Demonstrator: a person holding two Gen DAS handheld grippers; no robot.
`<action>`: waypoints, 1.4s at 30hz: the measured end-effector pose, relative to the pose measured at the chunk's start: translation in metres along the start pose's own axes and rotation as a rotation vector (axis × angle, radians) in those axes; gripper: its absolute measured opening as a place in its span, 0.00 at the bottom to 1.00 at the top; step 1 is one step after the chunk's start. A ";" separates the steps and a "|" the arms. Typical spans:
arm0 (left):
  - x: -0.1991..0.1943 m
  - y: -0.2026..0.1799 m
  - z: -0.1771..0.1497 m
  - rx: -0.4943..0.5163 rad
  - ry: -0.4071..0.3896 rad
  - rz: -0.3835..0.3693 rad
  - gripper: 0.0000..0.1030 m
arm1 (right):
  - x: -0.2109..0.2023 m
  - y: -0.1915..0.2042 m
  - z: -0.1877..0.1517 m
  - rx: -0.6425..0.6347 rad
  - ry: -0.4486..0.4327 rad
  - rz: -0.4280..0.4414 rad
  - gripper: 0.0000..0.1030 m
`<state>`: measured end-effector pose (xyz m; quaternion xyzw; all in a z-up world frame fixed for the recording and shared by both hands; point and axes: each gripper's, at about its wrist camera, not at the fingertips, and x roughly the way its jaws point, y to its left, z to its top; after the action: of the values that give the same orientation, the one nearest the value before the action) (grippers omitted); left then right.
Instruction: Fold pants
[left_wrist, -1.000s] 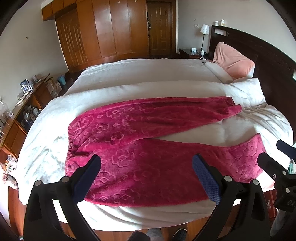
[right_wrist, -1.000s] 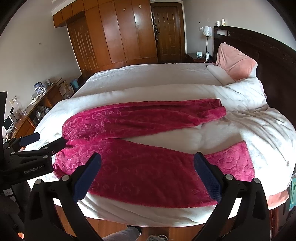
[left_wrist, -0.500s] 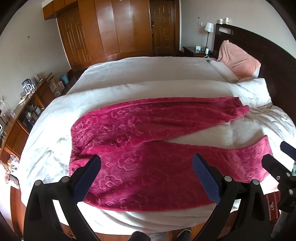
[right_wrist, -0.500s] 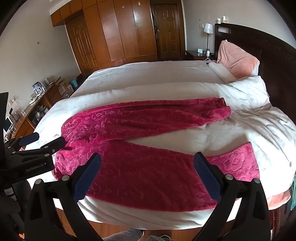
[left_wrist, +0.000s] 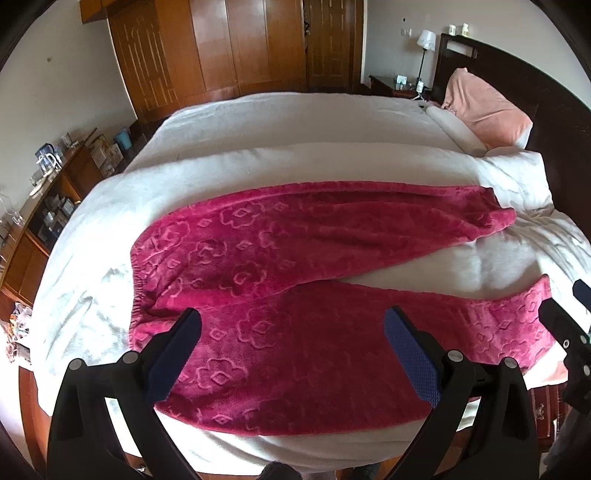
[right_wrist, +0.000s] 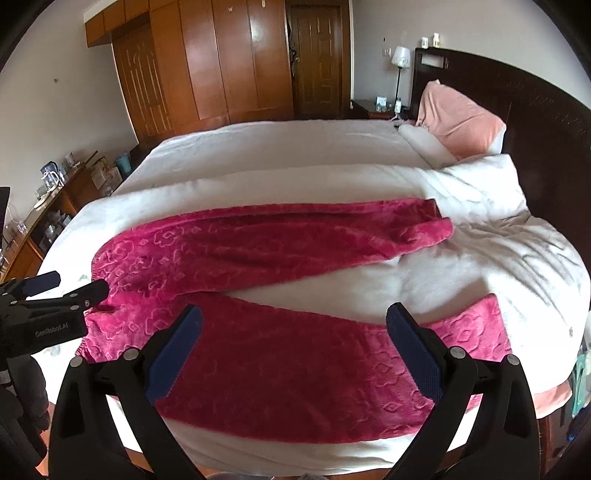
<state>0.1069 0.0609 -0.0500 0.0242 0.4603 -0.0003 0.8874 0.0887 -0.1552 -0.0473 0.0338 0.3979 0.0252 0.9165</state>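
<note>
Two legs of the pants (left_wrist: 295, 295) (right_wrist: 280, 325) lie spread in a V on the bed (left_wrist: 295, 125) (right_wrist: 295, 155), flat on its white cover, with the waistband at the left and the cuffs toward the headboard (left_wrist: 554, 110) (right_wrist: 535, 99) on the right. The far leg runs across the cover to a rumpled cuff near the turned-back bedding; the near leg lies along the bed's near edge. The left hand-held gripper (left_wrist: 293, 349) (right_wrist: 68, 286) hangs above the near leg close to the waistband, its blue-padded fingers spread wide and pinching nothing. The right hand-held gripper (right_wrist: 293, 349) (left_wrist: 565, 302) hangs above the same leg further toward the cuff, its fingers also spread wide with nothing between them. From the right wrist, the left gripper's tips show at the left edge, just beside the waistband; whether they touch the cloth cannot be told. A pink pillow (left_wrist: 484, 107) (right_wrist: 458, 122) leans on the headboard, a lamp (left_wrist: 424, 48) (right_wrist: 400, 62) stands on the nightstand beyond, and a wooden wardrobe (left_wrist: 221, 48) (right_wrist: 207, 62) fills the far wall.
</note>
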 end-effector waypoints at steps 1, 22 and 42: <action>0.005 0.001 0.003 0.001 0.007 -0.006 0.95 | 0.006 0.000 0.001 0.003 0.014 0.014 0.97; 0.098 0.026 0.053 0.000 0.133 -0.045 0.95 | 0.085 0.001 0.030 0.136 0.216 0.050 0.97; 0.185 0.025 0.083 -0.058 0.225 -0.069 0.95 | 0.133 -0.070 0.060 0.164 0.219 -0.038 0.97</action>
<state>0.2823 0.0858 -0.1525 -0.0175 0.5572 -0.0149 0.8301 0.2244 -0.2181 -0.1093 0.0983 0.4970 -0.0212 0.8619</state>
